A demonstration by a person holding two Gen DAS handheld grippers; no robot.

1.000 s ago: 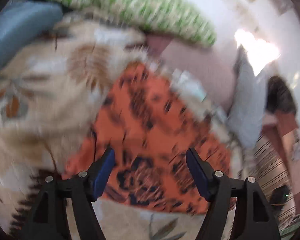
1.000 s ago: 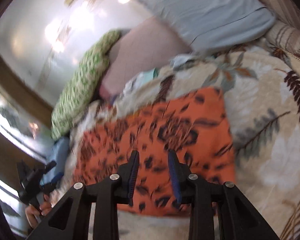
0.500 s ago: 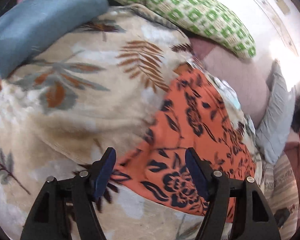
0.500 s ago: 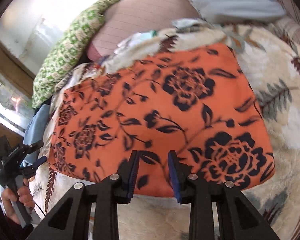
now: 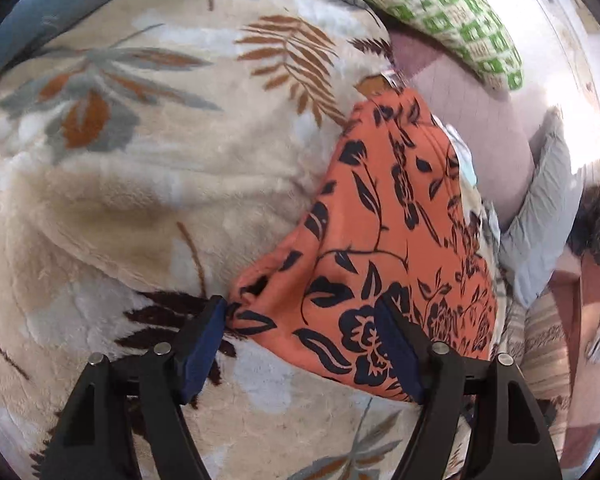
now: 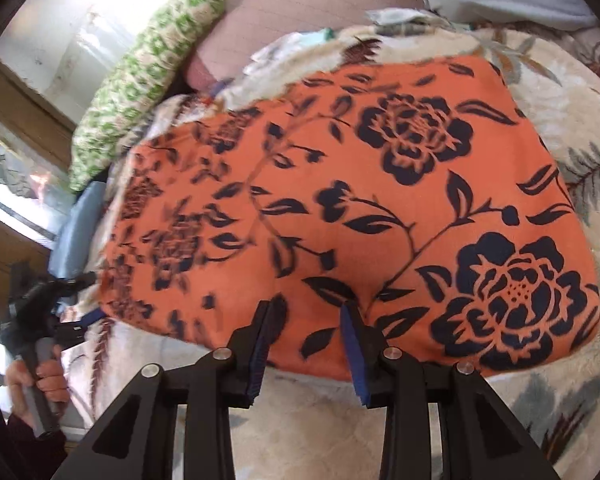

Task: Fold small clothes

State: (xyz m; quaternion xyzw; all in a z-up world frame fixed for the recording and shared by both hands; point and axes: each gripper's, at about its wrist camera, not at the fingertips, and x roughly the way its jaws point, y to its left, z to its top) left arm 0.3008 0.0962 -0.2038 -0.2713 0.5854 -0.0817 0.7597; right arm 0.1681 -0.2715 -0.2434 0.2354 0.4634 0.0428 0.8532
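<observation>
An orange garment with a black flower print (image 5: 384,248) lies flat on a cream leaf-patterned blanket (image 5: 148,184). My left gripper (image 5: 300,320) is open, with its blue pads on either side of the garment's near corner. In the right wrist view the garment (image 6: 360,208) fills the middle. My right gripper (image 6: 310,322) is open with a narrower gap, its tips over the garment's near edge. The left gripper also shows in the right wrist view (image 6: 66,308) at the garment's left end, held by a hand.
A green-patterned pillow (image 5: 440,8), a pink pillow (image 5: 472,120) and a grey pillow (image 5: 540,216) lie beyond the garment. A blue cushion (image 5: 60,4) is at the far left. Small pale clothes (image 6: 296,46) lie behind the garment.
Both grippers have moved down and closer to the garment. The left one swung from over the cloth to its near corner. The right one's gap has widened a little.
</observation>
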